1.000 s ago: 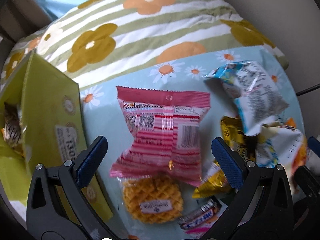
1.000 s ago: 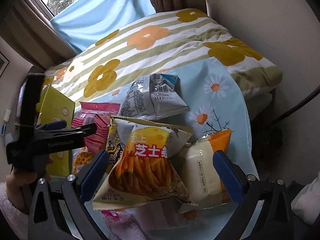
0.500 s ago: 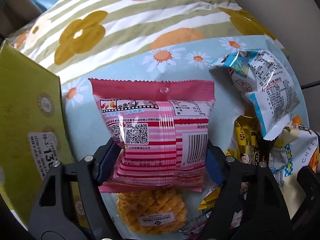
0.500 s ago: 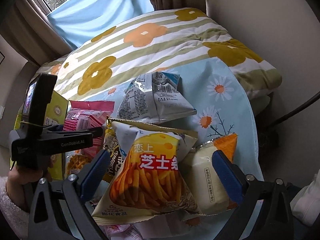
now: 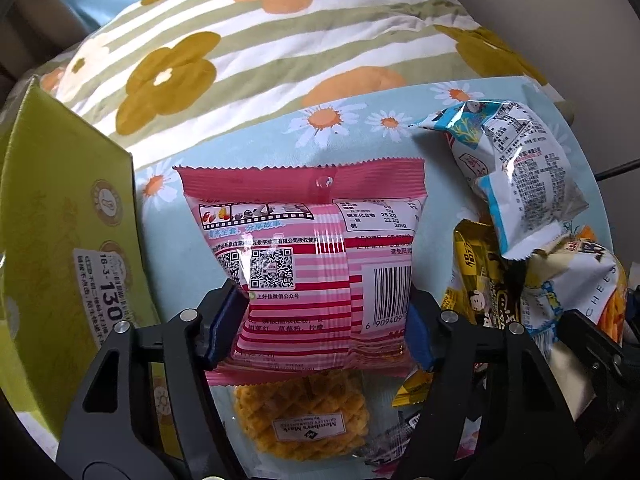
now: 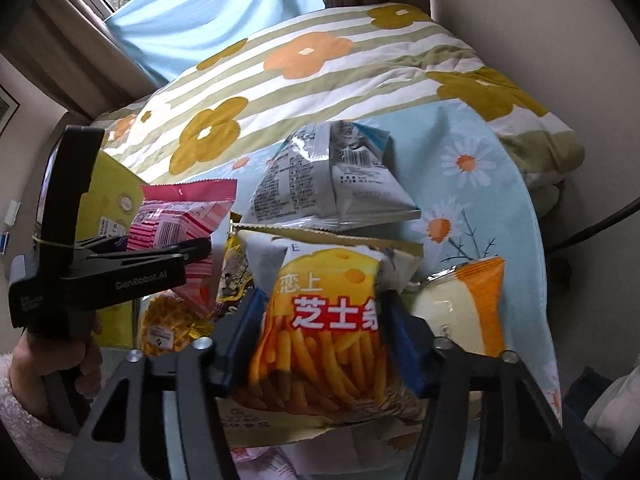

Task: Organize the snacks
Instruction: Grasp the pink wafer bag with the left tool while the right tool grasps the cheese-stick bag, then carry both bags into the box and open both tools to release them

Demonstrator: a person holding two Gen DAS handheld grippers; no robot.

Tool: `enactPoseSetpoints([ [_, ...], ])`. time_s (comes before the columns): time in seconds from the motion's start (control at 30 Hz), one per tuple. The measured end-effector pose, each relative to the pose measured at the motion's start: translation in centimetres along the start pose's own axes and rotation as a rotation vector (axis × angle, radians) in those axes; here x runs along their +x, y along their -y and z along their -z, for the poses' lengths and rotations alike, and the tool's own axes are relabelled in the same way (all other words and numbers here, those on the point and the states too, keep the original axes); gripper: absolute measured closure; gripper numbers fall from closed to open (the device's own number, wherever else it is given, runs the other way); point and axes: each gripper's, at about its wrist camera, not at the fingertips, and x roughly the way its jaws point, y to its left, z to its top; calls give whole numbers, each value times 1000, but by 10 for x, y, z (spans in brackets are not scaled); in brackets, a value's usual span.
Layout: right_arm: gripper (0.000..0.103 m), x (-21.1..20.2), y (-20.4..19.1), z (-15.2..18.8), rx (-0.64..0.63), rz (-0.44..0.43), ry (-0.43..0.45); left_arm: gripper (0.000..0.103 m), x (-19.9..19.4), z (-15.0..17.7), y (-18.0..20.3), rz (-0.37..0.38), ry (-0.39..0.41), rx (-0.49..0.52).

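Daisy-printed blue cloth covers the desk, with a striped flowered quilt heaped behind it and a curtained window beyond. At the far left stands a green cardboard box. Just beside it, the left gripper has its blue-padded fingers closing on the lower sides of a pink striped snack bag, both pads pressing in. Below that bag lies a wrapped waffle biscuit. Next comes a yellow-and-black packet, with a blue-and-white bag tilted above it. Further right, the right gripper is closing on a yellow cheese-stick bag, its fingers squeezing the bag's sides. Right of it lies a cream-and-orange packet. A hand in a fluffy white sleeve holds the left gripper's handle.
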Motion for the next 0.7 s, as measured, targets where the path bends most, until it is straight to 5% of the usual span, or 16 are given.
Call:
enactPoseSetpoints([
  [0.4, 55, -26, -6, 10, -48, -29, 41, 38, -43, 13, 2, -16, 86, -27],
  [0.7, 55, -74, -22, 13, -152, -74, 122, 38, -123, 35, 7, 0, 225, -84],
])
